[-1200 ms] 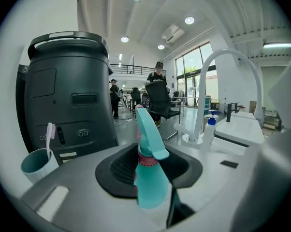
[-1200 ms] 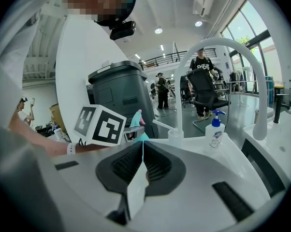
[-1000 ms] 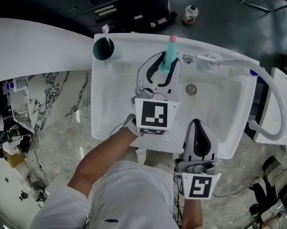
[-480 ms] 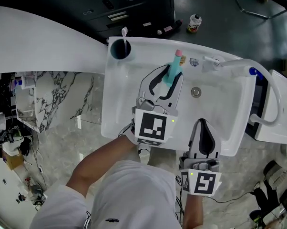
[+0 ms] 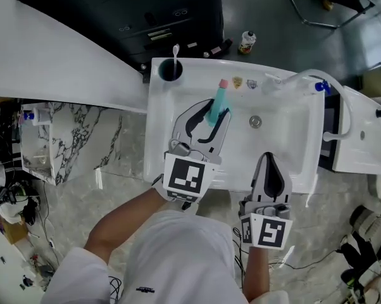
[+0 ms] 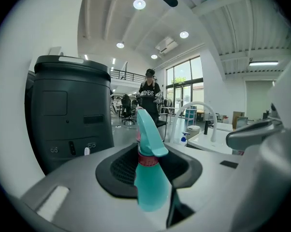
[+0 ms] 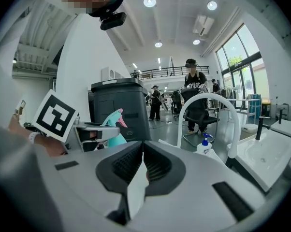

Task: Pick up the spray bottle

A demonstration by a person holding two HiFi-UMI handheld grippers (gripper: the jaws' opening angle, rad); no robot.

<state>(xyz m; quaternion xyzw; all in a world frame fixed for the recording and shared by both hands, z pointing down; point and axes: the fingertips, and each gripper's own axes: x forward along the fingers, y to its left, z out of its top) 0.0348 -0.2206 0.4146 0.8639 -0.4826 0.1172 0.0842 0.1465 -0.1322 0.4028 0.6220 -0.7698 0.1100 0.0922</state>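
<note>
One teal spray bottle [image 5: 218, 99], probably light, stiff plastic and somewhat slick, hangs above the sink [image 5: 292, 141] basin, clamped at its body below the neck by the left gripper [image 5: 212, 114]. The right gripper [image 5: 267, 160], jaws together and empty, hovers over the sink's near rim. A faucet [image 7: 208, 95] arches at the sink's right end and a cup [image 5: 170, 70] stands at its back-left corner; overhead looks open.

spray bottle [image 5: 218, 97] lifted, left tongs [image 5: 214, 107] higher

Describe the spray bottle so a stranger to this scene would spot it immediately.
Find the white sink in the head view; above its basin the left gripper is shut on the spray bottle. It is slim and teal with a pink nozzle tip, unlike the dark round cup at the sink's back corner and the white faucet.
</note>
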